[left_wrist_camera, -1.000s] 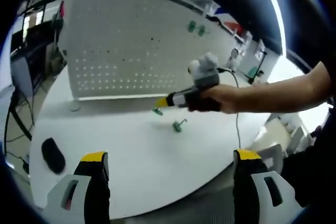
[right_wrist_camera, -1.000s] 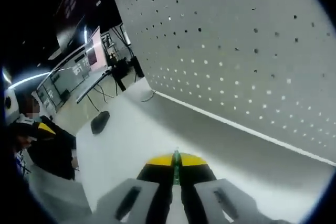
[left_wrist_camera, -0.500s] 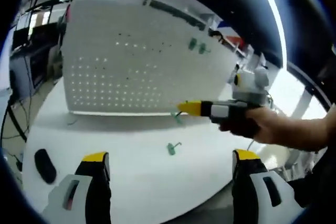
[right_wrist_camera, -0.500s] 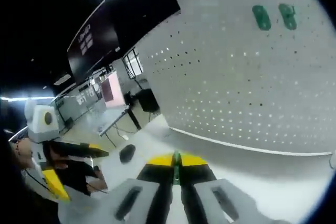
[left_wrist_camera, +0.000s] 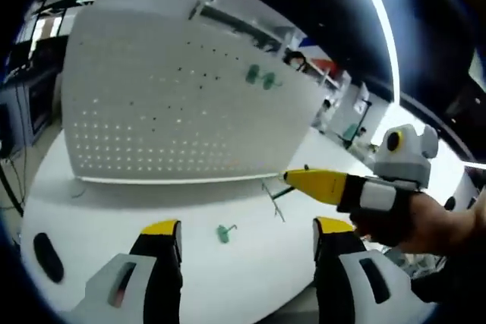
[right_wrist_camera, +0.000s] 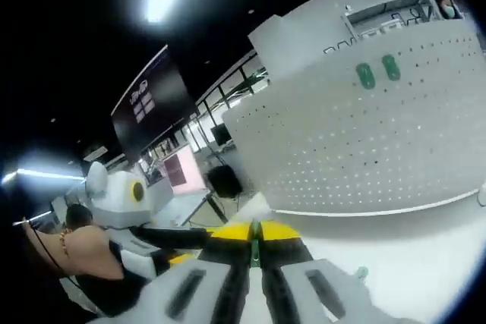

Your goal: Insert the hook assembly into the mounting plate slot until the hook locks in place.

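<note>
The white perforated mounting plate (left_wrist_camera: 175, 111) stands upright on the round table, with two green hooks (left_wrist_camera: 259, 77) hung high on it. A loose green hook (left_wrist_camera: 224, 231) lies on the table in front. My left gripper (left_wrist_camera: 248, 242) is open, low over the near table edge, holding nothing. My right gripper (left_wrist_camera: 295, 180) comes in from the right, shut on a thin green hook assembly (left_wrist_camera: 276, 194), clear of the plate. In the right gripper view that hook (right_wrist_camera: 256, 231) stands pinched between the shut jaws of the right gripper (right_wrist_camera: 256, 243), facing the plate (right_wrist_camera: 364, 157).
A black mouse (left_wrist_camera: 43, 256) lies at the table's left edge. A person's hand (left_wrist_camera: 425, 221) holds the right gripper. In the right gripper view the left gripper (right_wrist_camera: 163, 237) shows at the left, and the loose hook (right_wrist_camera: 361, 272) lies on the table (right_wrist_camera: 425, 263).
The right gripper has swung to the right and nearer with the hook still pinched. My left jaws have narrowed a little. Both cameras have shifted.
</note>
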Available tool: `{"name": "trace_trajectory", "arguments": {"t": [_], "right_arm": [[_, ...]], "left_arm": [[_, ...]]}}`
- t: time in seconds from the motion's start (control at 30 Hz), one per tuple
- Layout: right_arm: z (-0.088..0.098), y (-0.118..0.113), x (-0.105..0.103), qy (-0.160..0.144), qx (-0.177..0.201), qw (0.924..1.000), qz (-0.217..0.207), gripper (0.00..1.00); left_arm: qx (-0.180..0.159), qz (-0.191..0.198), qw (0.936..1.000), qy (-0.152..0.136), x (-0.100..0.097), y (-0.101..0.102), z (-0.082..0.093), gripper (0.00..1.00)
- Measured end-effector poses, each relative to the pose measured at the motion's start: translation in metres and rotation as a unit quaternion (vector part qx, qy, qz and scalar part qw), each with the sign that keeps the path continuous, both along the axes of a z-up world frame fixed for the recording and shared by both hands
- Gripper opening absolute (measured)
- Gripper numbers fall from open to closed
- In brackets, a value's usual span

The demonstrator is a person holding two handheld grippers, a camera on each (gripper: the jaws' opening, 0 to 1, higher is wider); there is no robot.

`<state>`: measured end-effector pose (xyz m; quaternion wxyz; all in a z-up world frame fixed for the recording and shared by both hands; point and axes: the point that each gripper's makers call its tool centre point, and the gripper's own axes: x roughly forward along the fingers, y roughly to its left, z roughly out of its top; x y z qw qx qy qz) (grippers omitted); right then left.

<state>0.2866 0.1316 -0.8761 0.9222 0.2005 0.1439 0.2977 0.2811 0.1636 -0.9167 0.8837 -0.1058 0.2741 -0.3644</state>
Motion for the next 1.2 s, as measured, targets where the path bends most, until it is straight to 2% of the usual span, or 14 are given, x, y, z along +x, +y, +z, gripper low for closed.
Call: {"name": "trace_trajectory", "arguments": {"t": [0.2, 0.33, 0.43, 0.67, 1.2], "right_arm": [[0.007, 0.007, -0.006, -0.011, 0.010, 0.9999, 0.001, 0.00], [0.014, 0.012, -0.008, -0.017, 0.016, 0.9997, 0.011, 0.00], [0.018, 0.014, -0.007, -0.023, 0.011, 0.9995, 0.018, 0.00], [0.025, 0.018, -0.008, -0.032, 0.017, 0.9992, 0.017, 0.00], [0.028, 0.022, -0.018, -0.038, 0.010, 0.9988, 0.030, 0.01]], "left_arm": [[-0.030, -0.005, 0.9995, -0.008, -0.001, -0.004, 0.013, 0.45], [-0.042, -0.009, 0.9990, -0.012, -0.004, -0.004, 0.019, 0.26], [-0.059, -0.012, 0.9981, -0.011, -0.006, -0.008, 0.023, 0.18], [-0.073, -0.022, 0.9971, -0.008, -0.012, -0.014, 0.029, 0.07], [-0.085, -0.018, 0.9962, -0.010, -0.013, -0.007, 0.033, 0.03]]}}
